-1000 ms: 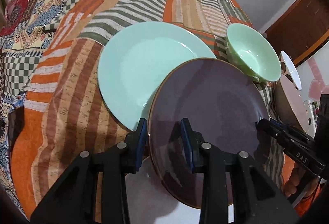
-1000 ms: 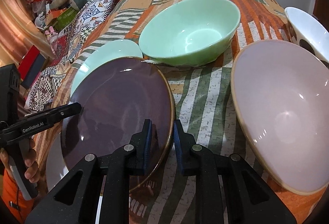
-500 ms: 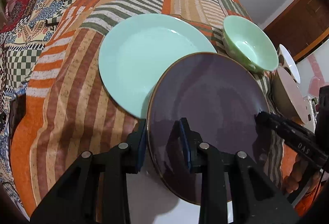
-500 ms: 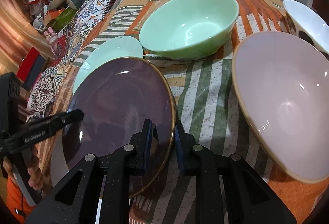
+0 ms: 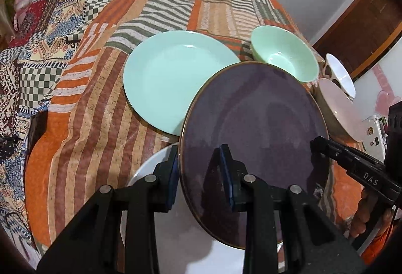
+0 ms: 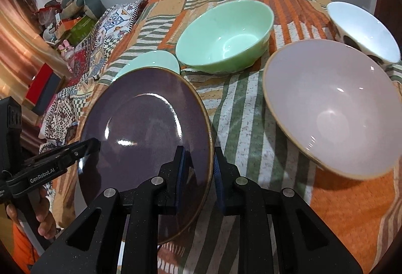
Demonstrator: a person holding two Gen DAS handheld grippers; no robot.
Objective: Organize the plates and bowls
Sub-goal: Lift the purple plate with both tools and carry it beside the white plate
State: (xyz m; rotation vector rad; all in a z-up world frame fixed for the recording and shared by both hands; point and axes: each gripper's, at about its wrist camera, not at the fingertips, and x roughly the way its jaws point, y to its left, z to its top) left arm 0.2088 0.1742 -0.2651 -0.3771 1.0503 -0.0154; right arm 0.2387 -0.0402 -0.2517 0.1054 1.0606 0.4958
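The left gripper (image 5: 201, 173) angles steeply down over the striped patchwork cloth (image 5: 83, 128), its blue-padded fingers (image 5: 173, 178) closed on the left rim of the round dark purple glazed plate (image 5: 253, 123), one pad under the rim and one on the plate's face. Below these fingers lies a white plate (image 5: 150, 168); ahead of them sits a flat mint-green plate (image 5: 176, 78). The purple plate is held tilted above the cloth. The right gripper (image 6: 198, 171) also pitches downward, its fingers (image 6: 218, 173) pinched tight on the plate's right rim. Beyond its fingertips stands a mint-green bowl (image 6: 226, 35); to their right a pale pink bowl (image 6: 331, 108) and a white bowl (image 6: 364, 28).
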